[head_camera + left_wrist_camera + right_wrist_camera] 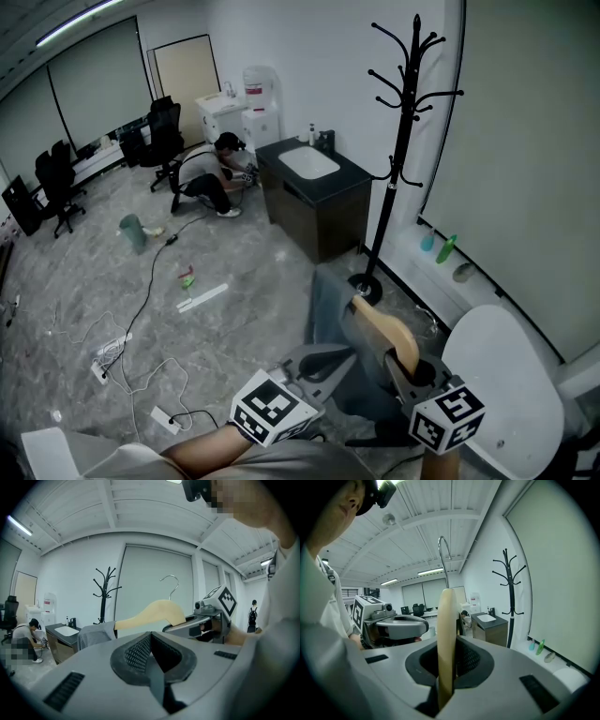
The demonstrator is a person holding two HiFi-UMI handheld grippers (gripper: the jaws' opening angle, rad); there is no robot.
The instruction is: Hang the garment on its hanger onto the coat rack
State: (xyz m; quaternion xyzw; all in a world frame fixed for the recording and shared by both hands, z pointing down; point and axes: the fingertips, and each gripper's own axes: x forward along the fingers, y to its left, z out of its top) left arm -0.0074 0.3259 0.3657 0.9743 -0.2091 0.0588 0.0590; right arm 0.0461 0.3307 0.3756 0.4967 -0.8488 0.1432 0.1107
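Observation:
A wooden hanger (387,332) with a metal hook (444,559) carries a grey garment (327,317) that droops off its far end. My right gripper (446,654) is shut on the hanger's wooden body, which stands edge-on between its jaws. My left gripper (151,642) sits just left of the hanger, shut, with nothing seen between its pads. In the head view both grippers (315,362) (413,371) are low in the middle. The black coat rack (404,141) stands upright beyond them by the wall, apart from the hanger, and shows too in the gripper views (106,594) (511,595).
A dark cabinet with a white sink (315,193) stands left of the rack. A white round surface (508,386) is at the lower right. Bottles (446,248) rest on the window ledge. A person (212,178) crouches far off; cables (141,309) lie across the floor.

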